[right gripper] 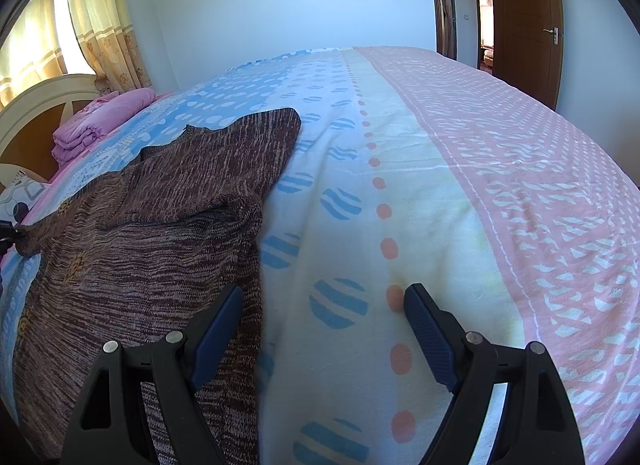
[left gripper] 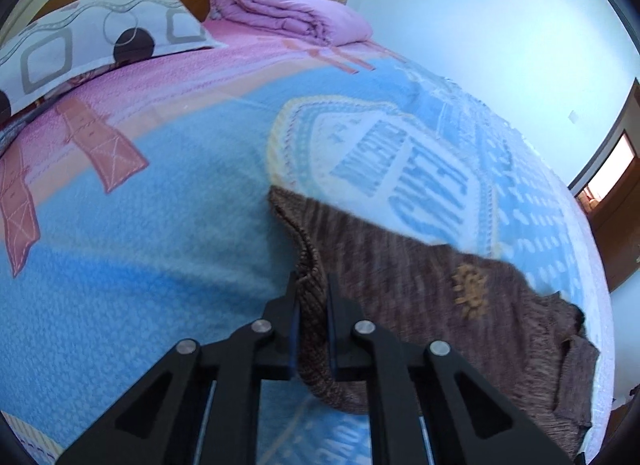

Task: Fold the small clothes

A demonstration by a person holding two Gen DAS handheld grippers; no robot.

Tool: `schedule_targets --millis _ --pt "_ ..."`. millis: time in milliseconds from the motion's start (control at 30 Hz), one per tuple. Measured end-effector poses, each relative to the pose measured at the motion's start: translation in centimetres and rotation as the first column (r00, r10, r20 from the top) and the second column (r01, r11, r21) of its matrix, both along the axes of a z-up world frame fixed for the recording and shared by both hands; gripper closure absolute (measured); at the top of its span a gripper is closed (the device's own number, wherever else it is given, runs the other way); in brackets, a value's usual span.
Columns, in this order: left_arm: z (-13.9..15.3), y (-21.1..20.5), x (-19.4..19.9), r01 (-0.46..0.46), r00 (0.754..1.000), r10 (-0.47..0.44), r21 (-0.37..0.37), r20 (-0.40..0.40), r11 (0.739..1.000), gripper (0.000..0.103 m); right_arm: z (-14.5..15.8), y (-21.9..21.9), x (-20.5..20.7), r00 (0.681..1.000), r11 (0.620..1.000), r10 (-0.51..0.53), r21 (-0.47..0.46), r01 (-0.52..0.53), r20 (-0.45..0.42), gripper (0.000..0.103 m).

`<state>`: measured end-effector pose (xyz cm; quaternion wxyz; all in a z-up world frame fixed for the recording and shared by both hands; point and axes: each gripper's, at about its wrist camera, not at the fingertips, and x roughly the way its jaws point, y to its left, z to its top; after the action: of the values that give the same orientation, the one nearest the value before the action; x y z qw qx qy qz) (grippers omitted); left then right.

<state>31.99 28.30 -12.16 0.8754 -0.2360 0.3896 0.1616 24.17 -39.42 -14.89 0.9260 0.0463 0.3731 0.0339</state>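
One bed (right gripper: 440, 185) with a patterned blanket carries a brown sweater (right gripper: 152, 225) spread flat. Left hand-held gripper (left gripper: 313, 285) is clamped on its ribbed edge; right hand-held gripper (right gripper: 324, 297) hangs wide apart beside the sweater.

Left gripper (left gripper: 313, 285) fingers clamped; right gripper (right gripper: 323, 307) fingers spread wide.

Bedroom with pale blue walls (right gripper: 280, 5). Bed (right gripper: 440, 185) under a blue, cream and pink patterned blanket. Patterned pillow (left gripper: 92, 37) and folded pink quilt (left gripper: 288, 13) by a cream headboard (right gripper: 40, 97). Sunlit yellow curtains (right gripper: 92, 25). Brown door (right gripper: 524, 13), ajar.
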Motion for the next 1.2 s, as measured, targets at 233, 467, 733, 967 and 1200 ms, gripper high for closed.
schedule_targets --millis 233,467,733,967,1200 --pt "2.7 -2.5 1.0 0.053 0.998 -0.054 0.003 0.041 0.999 0.093 -0.1 0.1 0.0 1.0 1.0 0.0 -0.002 0.0 -0.001 0.02" --pt "5.1 -6.3 2.0 0.126 0.989 -0.125 -0.001 0.083 0.992 0.093 -0.1 0.1 0.0 1.0 1.0 0.0 -0.003 0.0 -0.001 0.02" --pt "7.9 -10.6 3.3 0.183 0.975 -0.175 -0.042 0.136 0.982 0.093 0.0 0.1 0.0 1.0 1.0 0.0 -0.003 0.0 -0.001 0.02" --pt "9.4 -14.9 4.6 0.236 0.96 -0.214 -0.11 0.178 0.966 0.093 -0.3 0.1 0.0 1.0 1.0 0.001 -0.008 -0.001 -0.006 0.019" --pt "9.6 -20.5 5.7 0.306 0.94 -0.275 -0.145 0.201 0.941 0.093 -0.3 0.2 0.2 1.0 1.0 0.003 -0.015 -0.003 -0.012 0.018"
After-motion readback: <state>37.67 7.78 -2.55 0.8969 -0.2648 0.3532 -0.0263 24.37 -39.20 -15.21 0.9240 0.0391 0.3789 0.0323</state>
